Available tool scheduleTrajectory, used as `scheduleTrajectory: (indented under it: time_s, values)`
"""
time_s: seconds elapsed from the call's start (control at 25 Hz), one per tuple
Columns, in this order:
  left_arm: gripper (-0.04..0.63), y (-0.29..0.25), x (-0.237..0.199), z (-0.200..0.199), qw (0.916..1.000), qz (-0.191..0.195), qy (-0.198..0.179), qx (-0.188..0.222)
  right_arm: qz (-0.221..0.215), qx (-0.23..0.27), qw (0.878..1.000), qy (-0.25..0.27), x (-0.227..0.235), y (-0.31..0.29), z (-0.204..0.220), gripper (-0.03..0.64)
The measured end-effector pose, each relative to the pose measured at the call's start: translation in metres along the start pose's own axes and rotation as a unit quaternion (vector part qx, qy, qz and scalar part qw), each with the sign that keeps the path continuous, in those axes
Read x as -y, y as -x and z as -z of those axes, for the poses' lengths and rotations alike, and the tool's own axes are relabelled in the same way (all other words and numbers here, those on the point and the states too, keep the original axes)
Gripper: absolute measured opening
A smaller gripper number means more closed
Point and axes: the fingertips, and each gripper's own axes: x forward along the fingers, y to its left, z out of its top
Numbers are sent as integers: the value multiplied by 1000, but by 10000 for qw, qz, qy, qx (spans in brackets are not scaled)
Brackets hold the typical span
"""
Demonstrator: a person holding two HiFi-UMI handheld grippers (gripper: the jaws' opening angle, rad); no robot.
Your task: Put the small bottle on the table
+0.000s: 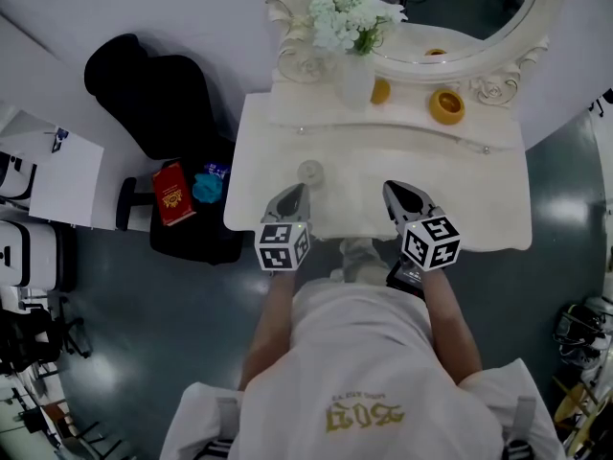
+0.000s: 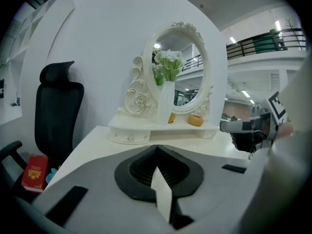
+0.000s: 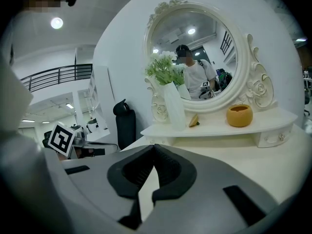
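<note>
A small pale, see-through bottle (image 1: 310, 172) stands on the white dressing table (image 1: 479, 195), seen from above, near its left front part. My left gripper (image 1: 298, 193) hovers just behind the bottle, apart from it, with its jaws shut and nothing between them; in the left gripper view the left gripper (image 2: 156, 148) has its tips together and the bottle is hidden. My right gripper (image 1: 394, 190) is over the table's front middle, also shut and empty, and the right gripper (image 3: 153, 148) shows closed tips in its own view.
At the table's back stands an oval mirror (image 1: 479, 60) on a raised shelf with a white vase of flowers (image 1: 352, 70), an orange bowl (image 1: 446, 105) and a small orange piece (image 1: 380, 90). Left of the table are a black office chair (image 1: 153, 94), a red box (image 1: 173, 194) and a blue thing (image 1: 207, 187).
</note>
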Motion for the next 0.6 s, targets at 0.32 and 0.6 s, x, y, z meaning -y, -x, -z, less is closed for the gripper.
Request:
scheduleTrajectory:
  time_s: [0.32, 0.6]
  values:
    - [15, 7, -2, -6, 9994, -124, -85, 301, -14, 75, 9999, -119, -3, 1, -3, 12]
    - [15, 11, -3, 4, 9996, -153, -212, 96, -122, 56, 9999, -68, -12, -1, 0, 12]
